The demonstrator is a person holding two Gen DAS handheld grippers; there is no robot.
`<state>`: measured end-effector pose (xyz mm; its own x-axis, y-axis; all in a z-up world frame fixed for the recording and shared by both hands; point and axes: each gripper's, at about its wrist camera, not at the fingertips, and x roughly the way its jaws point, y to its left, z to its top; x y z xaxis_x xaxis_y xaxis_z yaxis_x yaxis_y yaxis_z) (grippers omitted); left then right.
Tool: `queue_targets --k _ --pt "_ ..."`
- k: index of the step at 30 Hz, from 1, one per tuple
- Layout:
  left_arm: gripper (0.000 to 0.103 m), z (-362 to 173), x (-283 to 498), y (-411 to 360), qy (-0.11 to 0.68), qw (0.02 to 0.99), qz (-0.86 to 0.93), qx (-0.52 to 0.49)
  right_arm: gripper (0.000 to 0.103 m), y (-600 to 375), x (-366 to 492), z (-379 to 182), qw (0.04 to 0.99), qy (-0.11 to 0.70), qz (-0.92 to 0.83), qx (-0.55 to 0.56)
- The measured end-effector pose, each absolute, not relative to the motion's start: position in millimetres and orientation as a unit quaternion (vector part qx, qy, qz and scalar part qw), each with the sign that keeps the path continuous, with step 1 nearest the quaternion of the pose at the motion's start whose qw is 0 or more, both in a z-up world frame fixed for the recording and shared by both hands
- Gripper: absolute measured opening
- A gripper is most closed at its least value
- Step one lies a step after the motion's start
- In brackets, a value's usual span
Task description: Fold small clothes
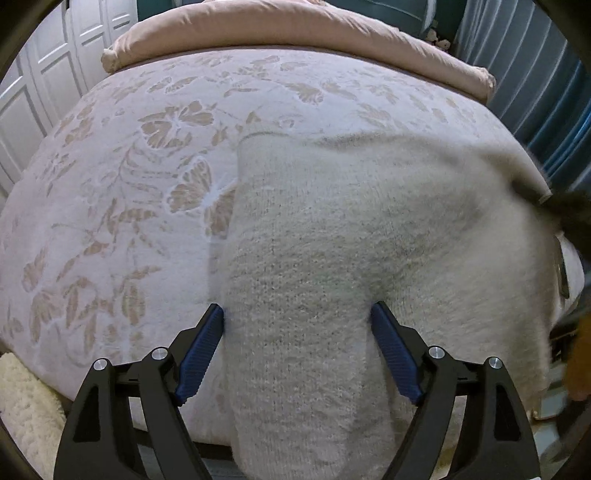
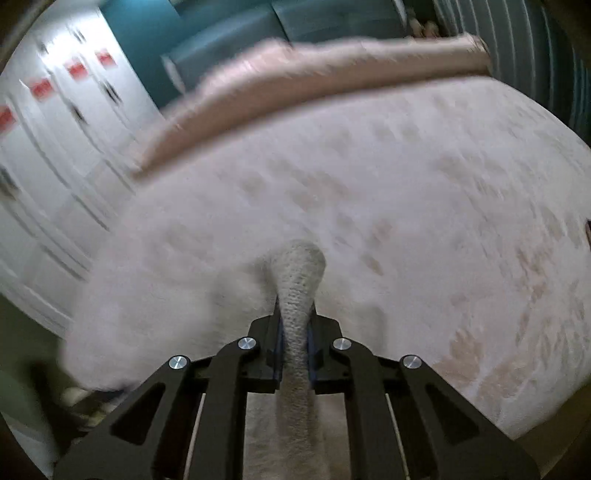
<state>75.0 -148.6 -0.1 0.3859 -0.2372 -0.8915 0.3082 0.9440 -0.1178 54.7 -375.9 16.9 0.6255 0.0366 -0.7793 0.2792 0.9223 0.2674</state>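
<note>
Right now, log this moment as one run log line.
stage: fold underway | left gripper: open, straddling white knit garment | right gripper: shut on garment | surface: floral bedspread

Fuzzy knit sweater [image 1: 332, 240], plush embossed blanket [image 1: 110, 221]

Both wrist cams are sitting low and close over the bedspread [image 1: 110, 221], looking forward along their fingers toward the pink pillow [image 1: 295, 33] at 12 o'clock. They're sharing the bed, pillow, white wardrobe doors [image 2: 44, 155] at 10 o'clock and the sweater [image 1: 351, 240] (right view is blurring badly).
</note>
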Motion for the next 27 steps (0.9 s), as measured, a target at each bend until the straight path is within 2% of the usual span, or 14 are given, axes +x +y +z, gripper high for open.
queue_targets --k 2,3,7,10,14,20,24,27 --pt "0.083 -3.7 74.9 -153.0 0.530 0.830 -0.167 0.041 0.010 -375.2 66.7 -40.4 0.847 0.496 -0.085 0.174" --pt "0.083 -4.3 73.7 -155.4 0.528 0.832 -0.167 0.048 0.010 -375.7 61.7 -42.2 0.852 0.483 -0.087 0.183" --pt "0.083 -4.7 71.2 -156.0 0.522 0.835 -0.162 0.058 0.013 -381.5 39.5 4.5 0.864 0.435 -0.085 0.238" --pt "0.083 -4.0 71.8 -154.2 0.524 0.834 -0.161 0.055 0.013 -364.2 2.3 42.2 0.884 0.403 -0.073 0.227" --pt "0.083 0.8 68.6 -154.6 0.521 0.836 -0.162 0.057 0.013 -345.5 -34.8 45.6 0.880 0.409 -0.042 0.236" --pt "0.083 1.6 59.9 -154.9 0.519 0.838 -0.158 0.061 0.013 -320.2 -59.1 7.3 0.855 0.469 -0.048 0.218" --pt "0.083 3.6 54.2 -155.7 0.518 0.837 -0.161 0.065 0.005 -325.0 -57.3 -39.2 0.837 0.506 -0.073 0.193" --pt "0.081 9.0 43.9 -153.5 0.517 0.836 -0.168 0.071 0.005 -326.5 -55.8 -37.9 0.835 0.505 -0.065 0.208"
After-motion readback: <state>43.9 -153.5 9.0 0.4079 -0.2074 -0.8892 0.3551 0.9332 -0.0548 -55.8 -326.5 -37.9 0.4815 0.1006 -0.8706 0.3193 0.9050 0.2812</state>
